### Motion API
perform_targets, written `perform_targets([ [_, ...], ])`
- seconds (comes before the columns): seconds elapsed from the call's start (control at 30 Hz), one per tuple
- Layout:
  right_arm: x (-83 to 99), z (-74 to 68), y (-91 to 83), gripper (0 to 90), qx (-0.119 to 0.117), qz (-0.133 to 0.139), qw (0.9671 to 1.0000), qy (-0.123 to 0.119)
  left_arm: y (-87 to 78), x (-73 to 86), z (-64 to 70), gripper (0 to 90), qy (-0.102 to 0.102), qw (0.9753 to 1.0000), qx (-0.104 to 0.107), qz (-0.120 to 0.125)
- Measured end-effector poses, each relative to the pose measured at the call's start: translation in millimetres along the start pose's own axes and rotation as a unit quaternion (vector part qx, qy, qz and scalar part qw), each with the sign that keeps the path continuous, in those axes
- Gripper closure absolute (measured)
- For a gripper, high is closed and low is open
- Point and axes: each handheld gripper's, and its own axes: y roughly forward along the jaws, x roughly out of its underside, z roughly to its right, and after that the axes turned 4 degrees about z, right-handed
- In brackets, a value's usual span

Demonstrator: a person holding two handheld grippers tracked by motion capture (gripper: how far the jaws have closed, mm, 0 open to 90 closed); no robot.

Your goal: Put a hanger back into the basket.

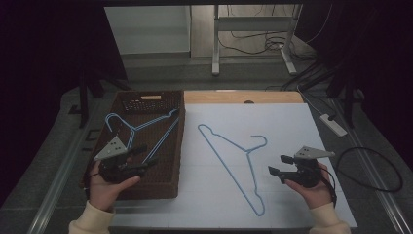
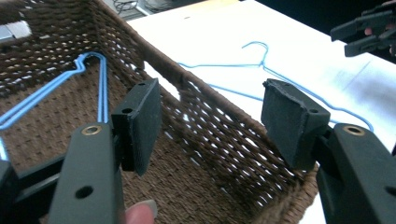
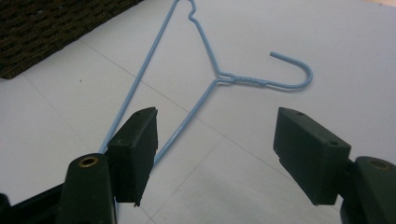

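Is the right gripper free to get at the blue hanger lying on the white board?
Probably yes. The right gripper hovers open beside the hanger, which lies flat on the white board with nothing between them. The thin wire may be awkward to pinch.

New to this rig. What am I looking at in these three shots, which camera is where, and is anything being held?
No robot arm here: a person holds a two-jaw black gripper in each hand. The high view looks down on the table; the left gripper is over the brown woven basket, the right gripper over the white table surface. The other two pictures come from cameras riding on each gripper, looking along its own jaws.

One light blue wire hanger lies flat on the white surface, in front of the right gripper's jaws. At least one more blue wire hanger lies in the basket.

Both grippers' jaws stand wide apart with nothing between them, so nothing is held.
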Motion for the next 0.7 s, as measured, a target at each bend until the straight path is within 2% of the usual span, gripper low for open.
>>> perform_targets([
  [0.07, 0.7, -6.5, -2.9, 31.9, 0.002, 0.003, 1.0000, -0.007, 0.7, 2.8, 2.7, 37.7, 0.000, 1.0000, 0.005, -0.002],
  [0.27, 6.4, -15.0, -5.4, 32.3, 0.001, 0.004, 1.0000, -0.008, 3.6, 14.5, 6.6, 37.8, -0.002, 0.9999, 0.005, -0.009],
  [0.5, 8.6, -15.6, -5.8, 32.8, 0.008, 0.007, 0.9999, -0.003, 6.8, 16.0, 7.5, 37.3, -0.003, 0.9999, 0.007, -0.008],
  [0.7, 8.3, -19.3, -3.9, 32.4, 0.000, 0.003, 1.0000, -0.004, 7.2, 15.7, 6.4, 37.2, -0.001, 0.9999, 0.007, -0.007],
])
